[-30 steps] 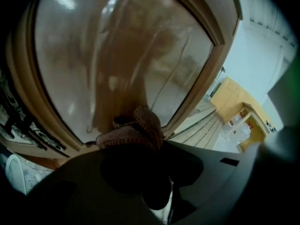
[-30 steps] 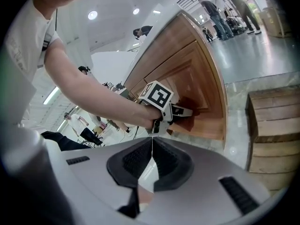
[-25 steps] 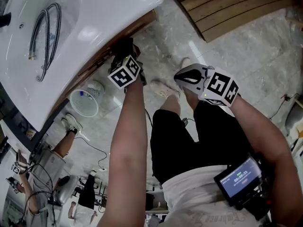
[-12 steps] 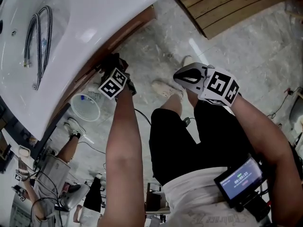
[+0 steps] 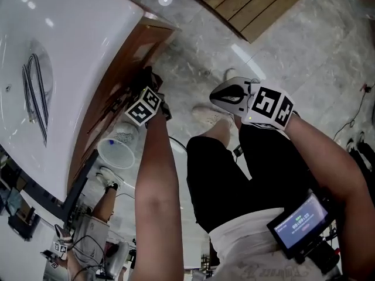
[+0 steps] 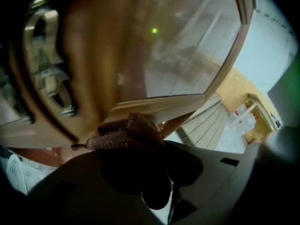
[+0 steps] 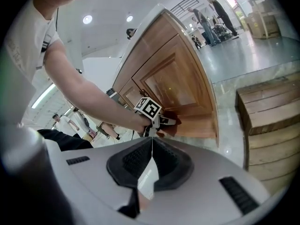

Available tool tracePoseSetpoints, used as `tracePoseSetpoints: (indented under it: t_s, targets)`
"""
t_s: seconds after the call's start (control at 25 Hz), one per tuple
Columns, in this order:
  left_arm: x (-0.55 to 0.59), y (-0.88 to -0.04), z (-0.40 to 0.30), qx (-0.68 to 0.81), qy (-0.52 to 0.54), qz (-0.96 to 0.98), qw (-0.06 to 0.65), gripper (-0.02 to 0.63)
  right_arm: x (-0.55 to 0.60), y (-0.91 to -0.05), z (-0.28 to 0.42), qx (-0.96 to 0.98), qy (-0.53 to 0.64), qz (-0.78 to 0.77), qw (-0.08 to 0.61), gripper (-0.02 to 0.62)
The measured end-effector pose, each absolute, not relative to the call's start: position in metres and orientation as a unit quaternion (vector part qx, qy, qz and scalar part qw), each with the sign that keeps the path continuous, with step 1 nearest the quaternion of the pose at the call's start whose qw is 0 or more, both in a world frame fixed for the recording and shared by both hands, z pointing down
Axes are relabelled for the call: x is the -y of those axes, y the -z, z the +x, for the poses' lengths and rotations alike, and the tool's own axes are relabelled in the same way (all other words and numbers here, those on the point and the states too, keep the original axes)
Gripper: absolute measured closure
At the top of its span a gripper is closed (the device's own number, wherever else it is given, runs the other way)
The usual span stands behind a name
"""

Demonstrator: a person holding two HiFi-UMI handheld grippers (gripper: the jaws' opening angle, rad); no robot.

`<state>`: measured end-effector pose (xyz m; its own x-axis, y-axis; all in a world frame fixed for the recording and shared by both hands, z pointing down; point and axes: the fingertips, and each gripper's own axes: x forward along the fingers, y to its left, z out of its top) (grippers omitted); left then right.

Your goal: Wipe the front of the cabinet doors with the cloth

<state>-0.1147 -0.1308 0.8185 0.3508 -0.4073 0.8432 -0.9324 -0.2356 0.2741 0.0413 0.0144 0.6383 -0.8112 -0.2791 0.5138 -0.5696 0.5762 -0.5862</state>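
The wooden cabinet door [image 5: 126, 69] hangs under a white washbasin top [image 5: 76, 45]. My left gripper [image 5: 147, 81] is pressed against the door front, shut on a brown knitted cloth [image 6: 127, 134] that bulges out above its dark pads. In the left gripper view my left gripper [image 6: 137, 149] faces the glossy door panel [image 6: 154, 50] from very close. The right gripper view shows the left gripper [image 7: 161, 123] and the cloth [image 7: 169, 127] low on the panelled door [image 7: 176, 81]. My right gripper [image 5: 225, 95] hovers away from the cabinet above the person's legs, and in its own view the right gripper [image 7: 151, 143] is shut with nothing in it.
Two braided hoses [image 5: 34, 95] lie in the basin. A white mesh bin [image 5: 117, 150] stands on the marble floor beside the cabinet. Wooden slatted platforms [image 5: 258, 7] [image 7: 269, 121] lie to the right. Other people [image 5: 88, 233] stand beyond the cabinet.
The left gripper with the cloth has slid along the door front, away from the door's right edge. The right gripper has hardly moved. The head view has swung round.
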Motion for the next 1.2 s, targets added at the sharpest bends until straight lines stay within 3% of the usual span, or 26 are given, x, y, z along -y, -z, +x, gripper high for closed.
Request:
tracePoseSetpoints:
  t_s: [0.52,0.84,1.2]
  targets:
    - [0.159,-0.790,0.021,0.348,-0.302,0.806,0.372,0.488,-0.016,-0.645,0.068,0.847,-0.405,0.296,0.174,0.581]
    - [0.151,-0.678,0.072,0.330,-0.245,0.861,0.300,0.488,-0.041,-0.606,0.071,0.865,-0.379,0.289,0.156,0.581]
    - [0.155,-0.549,0.064,0.365,-0.154,0.870,0.295,0.489,-0.054,-0.563,0.061,0.875,-0.367,0.271,0.165,0.581]
